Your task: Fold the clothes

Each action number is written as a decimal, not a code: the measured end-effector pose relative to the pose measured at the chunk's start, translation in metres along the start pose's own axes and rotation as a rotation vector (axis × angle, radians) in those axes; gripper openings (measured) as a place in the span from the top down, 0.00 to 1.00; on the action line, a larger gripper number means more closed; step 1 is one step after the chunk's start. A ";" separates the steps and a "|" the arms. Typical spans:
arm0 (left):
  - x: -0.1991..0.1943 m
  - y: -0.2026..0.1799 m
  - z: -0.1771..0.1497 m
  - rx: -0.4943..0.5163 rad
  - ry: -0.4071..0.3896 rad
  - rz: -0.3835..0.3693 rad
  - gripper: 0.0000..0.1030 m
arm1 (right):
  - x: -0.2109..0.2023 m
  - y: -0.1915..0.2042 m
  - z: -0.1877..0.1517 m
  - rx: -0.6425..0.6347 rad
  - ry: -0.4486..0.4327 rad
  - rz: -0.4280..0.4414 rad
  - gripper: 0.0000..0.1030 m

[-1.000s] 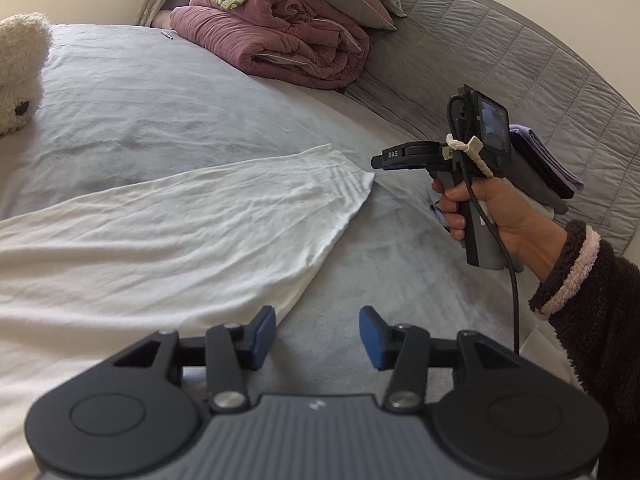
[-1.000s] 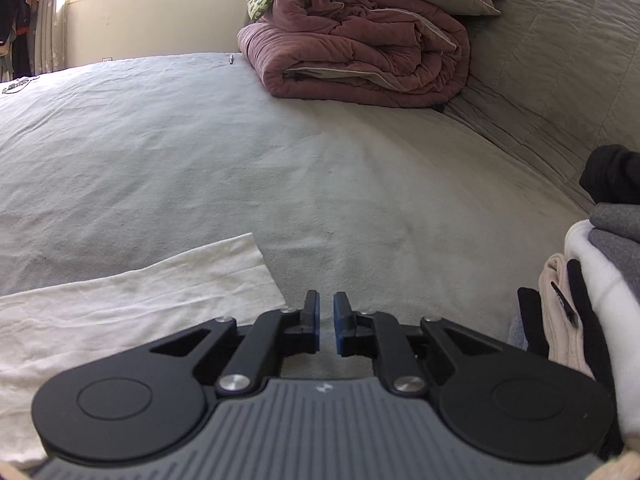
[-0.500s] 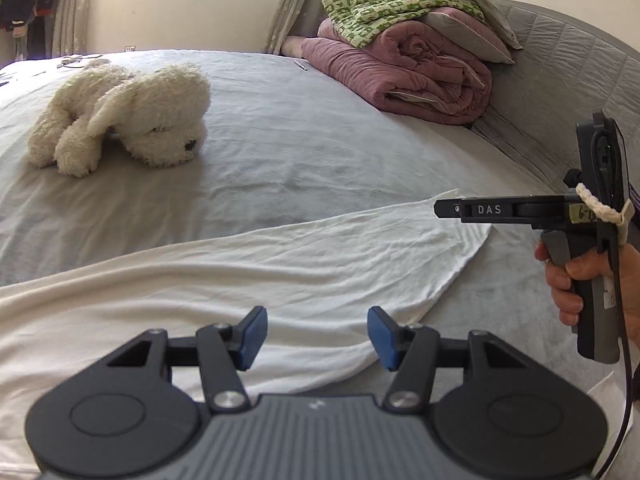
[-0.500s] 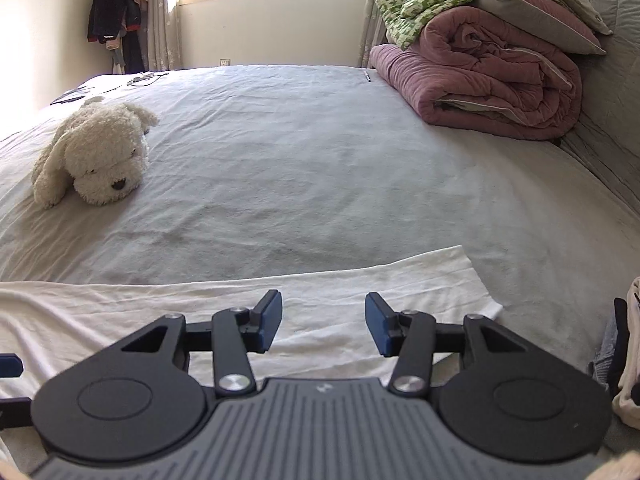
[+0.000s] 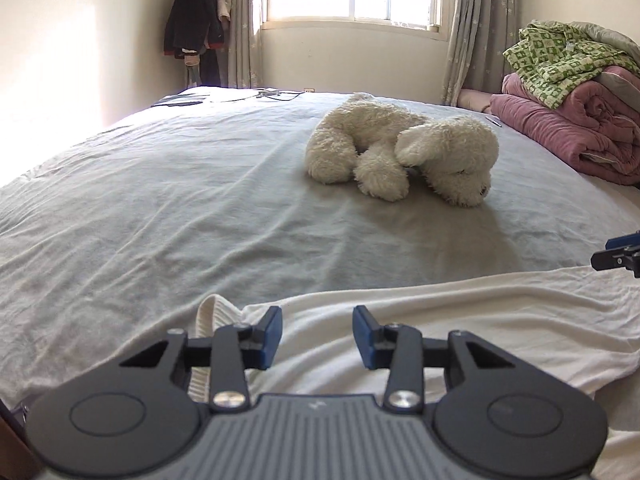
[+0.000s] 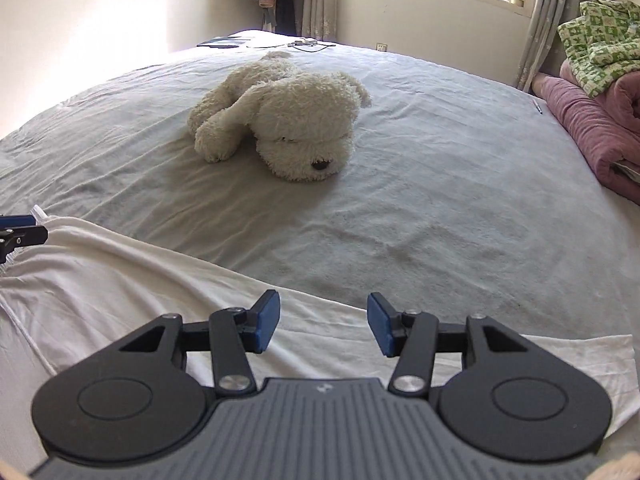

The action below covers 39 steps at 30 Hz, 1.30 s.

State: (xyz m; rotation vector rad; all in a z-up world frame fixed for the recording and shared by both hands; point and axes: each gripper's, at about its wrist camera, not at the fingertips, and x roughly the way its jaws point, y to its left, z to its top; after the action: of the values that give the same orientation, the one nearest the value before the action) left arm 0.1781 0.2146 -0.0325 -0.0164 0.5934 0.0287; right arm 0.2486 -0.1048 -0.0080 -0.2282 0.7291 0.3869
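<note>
A white garment (image 5: 460, 328) lies spread flat on the grey bed (image 5: 180, 208), its ribbed collar or cuff (image 5: 212, 312) at the near left. My left gripper (image 5: 317, 337) is open and empty, low over the garment's far edge. My right gripper (image 6: 323, 323) is open and empty over the same white garment (image 6: 120, 280), near its far edge. The right gripper's tip shows at the right edge of the left wrist view (image 5: 618, 254). The left gripper's tip shows at the left edge of the right wrist view (image 6: 20, 232).
A white plush dog (image 5: 404, 152) lies mid-bed beyond the garment; it also shows in the right wrist view (image 6: 288, 120). Folded pink and green quilts (image 5: 572, 112) are stacked at the right. Dark clothes (image 5: 196, 20) hang in the far corner by the window.
Both grippers have swung left, from facing the quilts and headboard to facing the plush dog and window. The right gripper has gone from shut to open. The left stayed open.
</note>
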 end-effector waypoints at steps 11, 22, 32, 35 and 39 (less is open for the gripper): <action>0.014 0.031 -0.021 -0.158 -0.036 -0.068 0.55 | 0.050 0.019 -0.002 -0.157 0.090 0.048 0.86; 0.016 0.029 -0.016 -0.134 -0.054 -0.058 0.50 | 0.047 0.020 0.019 -0.202 -0.036 -0.064 0.98; 0.020 0.023 -0.016 -0.101 -0.037 -0.053 0.41 | 0.079 0.026 0.004 -0.207 -0.007 -0.137 0.97; 0.012 0.016 -0.014 -0.063 -0.047 -0.041 0.40 | 0.066 0.008 0.009 -0.165 0.001 -0.130 0.85; 0.002 -0.004 -0.005 0.000 -0.038 -0.071 0.40 | 0.046 -0.033 0.010 -0.140 0.027 -0.207 0.66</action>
State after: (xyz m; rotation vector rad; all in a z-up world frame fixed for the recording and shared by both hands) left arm 0.1770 0.2108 -0.0372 -0.0372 0.5542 -0.0398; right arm 0.2994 -0.1190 -0.0297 -0.4382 0.6980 0.2381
